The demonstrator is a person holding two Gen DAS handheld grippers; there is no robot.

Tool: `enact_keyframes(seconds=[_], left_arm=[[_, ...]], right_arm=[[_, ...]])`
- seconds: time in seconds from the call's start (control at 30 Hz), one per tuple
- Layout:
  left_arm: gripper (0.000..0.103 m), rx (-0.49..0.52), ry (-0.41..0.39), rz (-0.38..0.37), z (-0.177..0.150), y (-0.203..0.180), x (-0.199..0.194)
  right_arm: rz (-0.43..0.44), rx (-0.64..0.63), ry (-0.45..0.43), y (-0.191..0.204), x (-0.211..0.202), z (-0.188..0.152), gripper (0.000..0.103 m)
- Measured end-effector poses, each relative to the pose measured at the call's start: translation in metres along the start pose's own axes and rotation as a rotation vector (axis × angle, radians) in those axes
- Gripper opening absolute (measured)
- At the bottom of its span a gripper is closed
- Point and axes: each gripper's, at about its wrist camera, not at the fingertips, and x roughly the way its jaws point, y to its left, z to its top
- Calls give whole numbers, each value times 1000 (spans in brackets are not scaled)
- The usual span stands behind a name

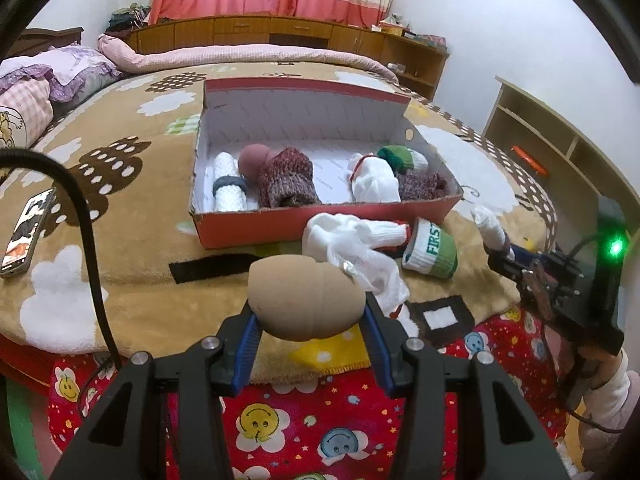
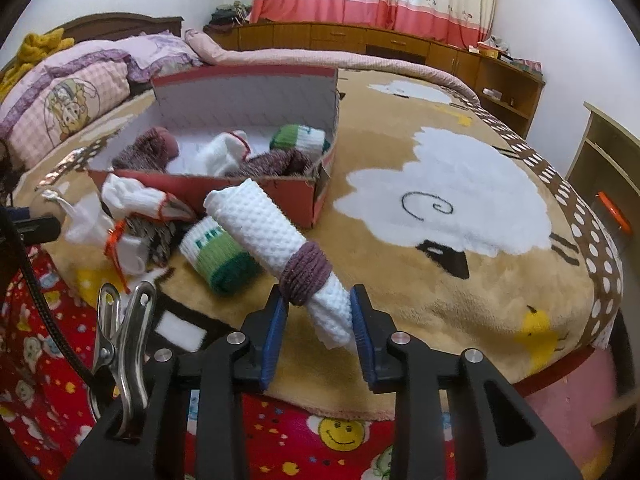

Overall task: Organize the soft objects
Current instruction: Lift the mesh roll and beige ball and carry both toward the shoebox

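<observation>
Gripping a tan egg-shaped soft ball [image 1: 307, 297] between our blue pads, the left gripper [image 1: 310, 336] stands partly closed, holding the ball above the near edge of the bed. The right gripper [image 2: 318, 330] is clamped on the lower end of a white knitted roll [image 2: 276, 248] bound by a mauve hair band [image 2: 306, 278]; the roll tilts up and away from the pads, clear of the blanket.

Just beyond the roll lies a white-and-green sock roll [image 2: 218, 256]; in the left view it reads "FIRST" in green letters, while in the right view its lettering is partly covered by the white roll and we cannot read it. Beside it sits a heap of white gloves [image 2: 120, 216] tied with orange string; what the dark speckled piece under them is, we cannot tell.

The red cardboard box [image 1: 320, 222] stands open on the tan sheep-pattern blanket [image 2: 460, 280], holding another banded white roll, a pink ball, maroon knits, white gloves and a green sock roll. Faint print on the box lining is too small to read.

A phone [image 1: 28, 236] lies at the left, its screen too blurred to make out. A metal clip [image 2: 120, 344] sits on the right gripper's body.
</observation>
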Motion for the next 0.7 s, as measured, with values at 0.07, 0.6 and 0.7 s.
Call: enact_keyframes(seconds=[0.07, 0.6, 0.7], left_arm=[[50, -1, -4, 3, 1, 0, -2], [50, 5, -52, 20, 27, 1, -9], [50, 6, -58, 22, 35, 2, -7]], right_arm=[[16, 5, -8, 1, -3, 3, 33], [75, 10, -38, 12, -12, 22, 33], [81, -1, -42, 14, -11, 29, 33]])
